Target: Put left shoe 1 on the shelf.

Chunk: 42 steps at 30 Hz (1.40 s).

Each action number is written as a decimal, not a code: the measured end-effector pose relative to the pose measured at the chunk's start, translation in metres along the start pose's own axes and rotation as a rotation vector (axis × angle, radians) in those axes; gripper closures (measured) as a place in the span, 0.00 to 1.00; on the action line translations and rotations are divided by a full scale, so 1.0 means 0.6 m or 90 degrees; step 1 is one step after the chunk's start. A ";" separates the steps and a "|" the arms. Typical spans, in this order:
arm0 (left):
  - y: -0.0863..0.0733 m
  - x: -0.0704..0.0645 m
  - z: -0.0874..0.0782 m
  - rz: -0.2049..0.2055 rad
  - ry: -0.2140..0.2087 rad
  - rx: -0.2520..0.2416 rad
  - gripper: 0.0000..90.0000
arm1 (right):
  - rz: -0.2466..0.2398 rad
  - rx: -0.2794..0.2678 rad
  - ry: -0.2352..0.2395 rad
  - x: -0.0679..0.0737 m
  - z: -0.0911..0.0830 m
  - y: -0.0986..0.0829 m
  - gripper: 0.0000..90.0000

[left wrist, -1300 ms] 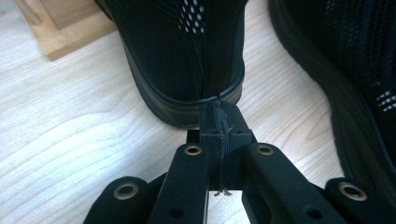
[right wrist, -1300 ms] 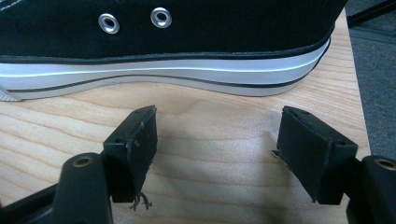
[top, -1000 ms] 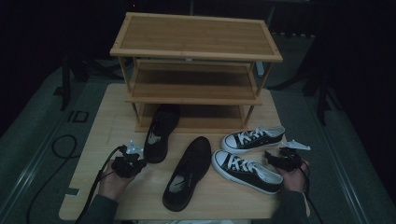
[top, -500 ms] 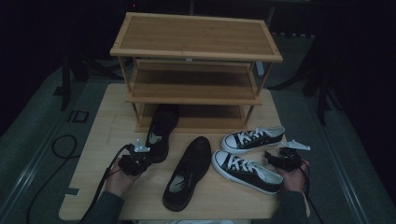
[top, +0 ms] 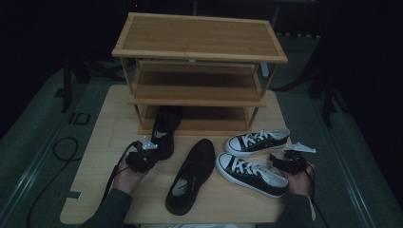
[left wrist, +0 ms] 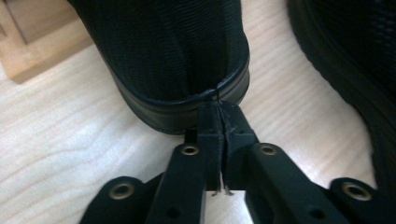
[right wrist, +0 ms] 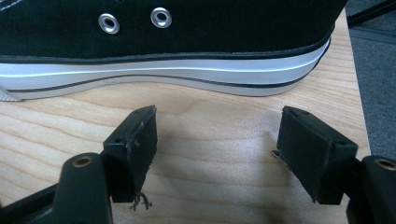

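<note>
A black slip-on shoe (top: 164, 128) lies with its toe under the bottom shelf of a wooden shoe rack (top: 199, 57). My left gripper (top: 148, 149) is shut, its tips (left wrist: 218, 105) touching that shoe's heel (left wrist: 173, 51) at the sole rim. A second black shoe (top: 192, 173) lies loose on the table in front. Two black-and-white lace-up sneakers lie at the right, one nearer (top: 249, 173) and one farther (top: 259, 139). My right gripper (top: 275, 159) stands open just off the side of the nearer sneaker (right wrist: 187, 42), nothing between its jaws (right wrist: 217, 116).
The rack has three shelves and stands at the back of the light wooden table (top: 109, 123). Its foot (left wrist: 32, 51) is left of the heel. The second black shoe (left wrist: 355, 56) lies close on the right. Dark floor and cables surround the table.
My left gripper has moved forward and right, from the bare table up to the heel of the black shoe by the rack. The right gripper has stayed put.
</note>
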<state>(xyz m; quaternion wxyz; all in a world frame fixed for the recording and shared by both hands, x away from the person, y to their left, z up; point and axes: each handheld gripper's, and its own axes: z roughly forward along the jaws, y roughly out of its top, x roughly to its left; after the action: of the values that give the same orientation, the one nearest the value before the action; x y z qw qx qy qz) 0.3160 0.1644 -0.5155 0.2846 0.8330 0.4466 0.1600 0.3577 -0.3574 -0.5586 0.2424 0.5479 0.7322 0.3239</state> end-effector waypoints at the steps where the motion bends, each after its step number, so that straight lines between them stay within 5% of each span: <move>1: 0.002 0.000 0.000 -0.002 -0.001 -0.003 0.97 | 0.000 0.000 0.000 0.000 0.000 0.000 0.32; 9: 0.025 0.000 0.007 0.005 0.027 -0.012 0.98 | 0.000 0.000 0.000 0.000 0.000 0.000 0.32; 15: 0.031 0.003 0.009 -0.003 0.023 -0.016 1.00 | 0.000 0.000 0.000 0.000 0.000 0.000 0.32; 42: 0.099 0.027 0.059 -0.037 0.105 -0.026 1.00 | -0.001 0.001 0.001 0.000 0.000 0.000 0.31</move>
<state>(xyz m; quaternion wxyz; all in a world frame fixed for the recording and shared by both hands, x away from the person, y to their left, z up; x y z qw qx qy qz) 0.3818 0.1401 -0.5066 0.2684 0.7980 0.4888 0.2286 0.3579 -0.3574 -0.5585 0.2417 0.5473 0.7328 0.3239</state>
